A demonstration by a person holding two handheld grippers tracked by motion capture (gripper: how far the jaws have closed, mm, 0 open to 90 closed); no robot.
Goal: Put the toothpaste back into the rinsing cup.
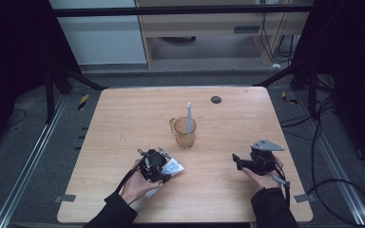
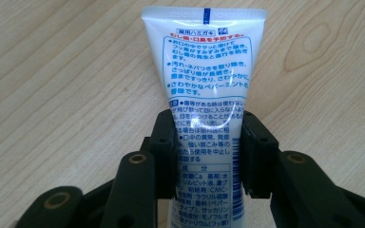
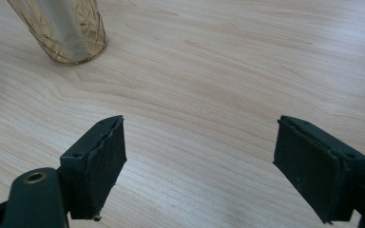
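Near the table's (image 1: 123,118) front edge, left of centre, the left gripper (image 2: 208,142) pinches a toothpaste tube (image 2: 204,85) across its width, low on the wood, probably so it can be lifted. At mid-table an amber cup (image 1: 185,133) holds an upright toothbrush (image 1: 189,116). Toward the right edge, the right gripper (image 3: 199,161) waits, spread wide and empty.
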